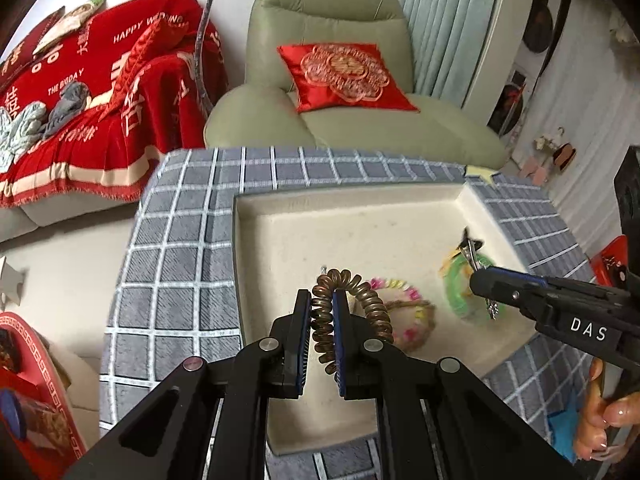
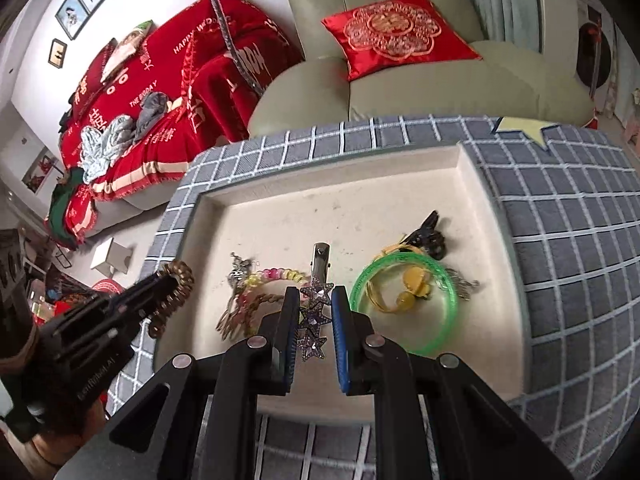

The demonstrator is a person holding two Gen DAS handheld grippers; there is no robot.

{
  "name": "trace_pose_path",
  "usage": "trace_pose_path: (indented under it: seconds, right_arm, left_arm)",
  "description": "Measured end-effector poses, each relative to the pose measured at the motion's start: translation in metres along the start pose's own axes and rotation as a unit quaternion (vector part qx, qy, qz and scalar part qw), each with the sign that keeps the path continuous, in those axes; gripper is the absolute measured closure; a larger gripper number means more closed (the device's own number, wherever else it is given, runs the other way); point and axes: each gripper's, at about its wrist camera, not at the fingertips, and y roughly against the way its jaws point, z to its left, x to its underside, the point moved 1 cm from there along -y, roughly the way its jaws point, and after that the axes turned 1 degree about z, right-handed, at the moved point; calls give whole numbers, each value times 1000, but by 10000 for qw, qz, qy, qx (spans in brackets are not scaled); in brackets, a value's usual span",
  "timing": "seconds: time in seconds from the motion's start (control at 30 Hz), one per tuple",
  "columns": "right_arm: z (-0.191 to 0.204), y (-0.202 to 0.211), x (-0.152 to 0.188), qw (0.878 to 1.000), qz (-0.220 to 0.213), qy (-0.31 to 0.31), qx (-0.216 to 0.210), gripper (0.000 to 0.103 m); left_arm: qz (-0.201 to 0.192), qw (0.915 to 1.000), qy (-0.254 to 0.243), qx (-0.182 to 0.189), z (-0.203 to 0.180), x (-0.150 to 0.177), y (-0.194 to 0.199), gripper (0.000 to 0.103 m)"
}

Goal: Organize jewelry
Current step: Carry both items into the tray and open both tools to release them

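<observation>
Between the jaws of the left gripper point(image 1: 322, 312) sits a brown spiral hair tie point(image 1: 352, 308), pinched across one side of its loop so that the rest of the coil curls free beyond and to the right of the fingertips; gripping only one strand of the spring probably keeps it from squashing flat and lets it hang where it can be seen

Between the jaws of the right gripper point(image 2: 314, 312) a star-studded hair clip point(image 2: 316, 304) is nipped along its decorated length, with the plain metal end sticking out past the tips, which likely leaves that end free to be set down first

Both loads hang over the cream tray point(image 2: 360, 208) sunk into the grey checked ottoman point(image 2: 560, 248). Just right of the right gripper's jaws lies a green bangle point(image 2: 404, 304) ringing some yellow pieces, with a dark claw clip point(image 2: 428, 236) beyond it; just left of those jaws lie a pastel bead bracelet point(image 2: 276, 276) and a tangle of chains. These loose items remain in a jumble in the tray, so sorting looks barely begun

Each gripper points steeply down at the tray, and both seem to be carrying one piece apiece, perhaps to separate the hair accessories from the bracelets, though where they go I cannot tell
</observation>
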Motion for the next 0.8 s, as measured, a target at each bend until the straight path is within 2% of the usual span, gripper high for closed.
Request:
trace_pose_path:
  seconds: [0.3,0.53,0.8]
  right_arm:
    - [-2,-32,-1,9994,87,221,258,86]
    - [-8,-36,0,9982,109,307,497,86]
    - [2,-40,2,9953,133,573,764,85]
  left_arm:
    - [155,9996,-13,-237,2,4,-34,76]
    - [187,9991,-111,-351,-4,8,-43,76]
    - [233,9984,-252,-459,-10,12,-48,76]
